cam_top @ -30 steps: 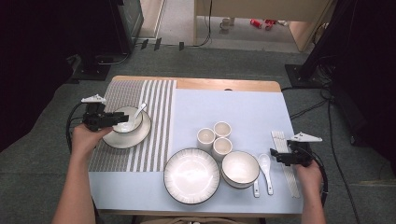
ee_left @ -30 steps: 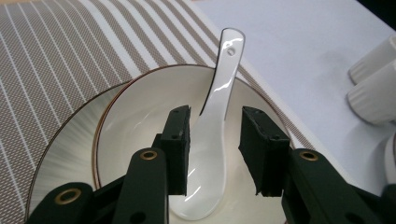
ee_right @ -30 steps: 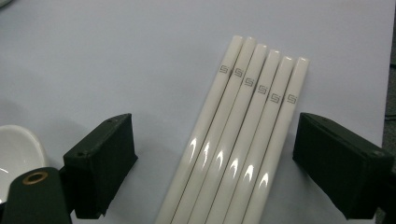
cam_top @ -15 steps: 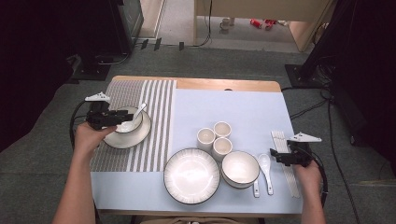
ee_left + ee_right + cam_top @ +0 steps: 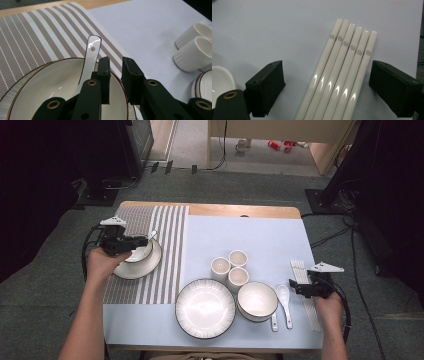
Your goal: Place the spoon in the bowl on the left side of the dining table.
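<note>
A: Where is the spoon (image 5: 91, 56) being seen, and what is lying around it?

B: It is being carried in a bowl (image 5: 50, 85), handle leaning over the far rim. The bowl is being borne by a plate (image 5: 145, 266) on the striped mat (image 5: 165, 227). Three cups (image 5: 230, 266) are being seen well apart, on the blue cloth (image 5: 240, 232), with a large plate (image 5: 205, 307) and a second bowl (image 5: 257, 301) nearer the table's front edge.

A: And the left gripper (image 5: 116, 75)?

B: It is being held over the bowl's near side, just beside the spoon's handle. Its jaws have just been closing and are now being kept nearly together, a thin gap left, with nothing being pinched; the handle is passing to the left of the left jaw.

A: Is anything being blocked?

B: The spoon's lower part is being hidden by the jaws.

A: The right gripper (image 5: 327, 87)?

B: Its jaws are being held wide apart, astride six white chopsticks (image 5: 342, 72) lying side by side; none is being touched. Two more spoons (image 5: 284, 302) are lying just beside.
</note>
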A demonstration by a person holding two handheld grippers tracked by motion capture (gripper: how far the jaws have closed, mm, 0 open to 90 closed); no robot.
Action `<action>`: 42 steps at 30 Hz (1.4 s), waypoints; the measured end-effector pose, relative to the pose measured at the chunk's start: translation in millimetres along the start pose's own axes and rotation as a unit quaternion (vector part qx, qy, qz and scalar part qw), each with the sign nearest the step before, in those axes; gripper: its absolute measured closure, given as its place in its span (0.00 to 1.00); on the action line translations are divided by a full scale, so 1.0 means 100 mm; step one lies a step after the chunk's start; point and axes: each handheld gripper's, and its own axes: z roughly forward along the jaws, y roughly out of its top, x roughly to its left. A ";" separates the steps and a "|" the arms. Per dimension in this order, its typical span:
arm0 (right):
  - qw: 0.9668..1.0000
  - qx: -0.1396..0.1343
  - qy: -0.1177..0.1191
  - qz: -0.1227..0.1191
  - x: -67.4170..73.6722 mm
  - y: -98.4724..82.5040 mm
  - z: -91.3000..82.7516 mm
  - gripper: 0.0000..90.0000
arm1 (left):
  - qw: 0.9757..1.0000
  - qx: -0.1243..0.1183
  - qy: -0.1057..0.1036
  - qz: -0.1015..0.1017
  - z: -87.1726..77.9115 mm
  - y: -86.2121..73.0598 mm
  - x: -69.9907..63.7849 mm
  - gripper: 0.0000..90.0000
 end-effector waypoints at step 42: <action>1.000 0.000 -0.002 -0.001 0.01 0.00 0.00 0.13 | 1.000 0.022 0.012 -0.003 0.40 0.24 0.01 1.00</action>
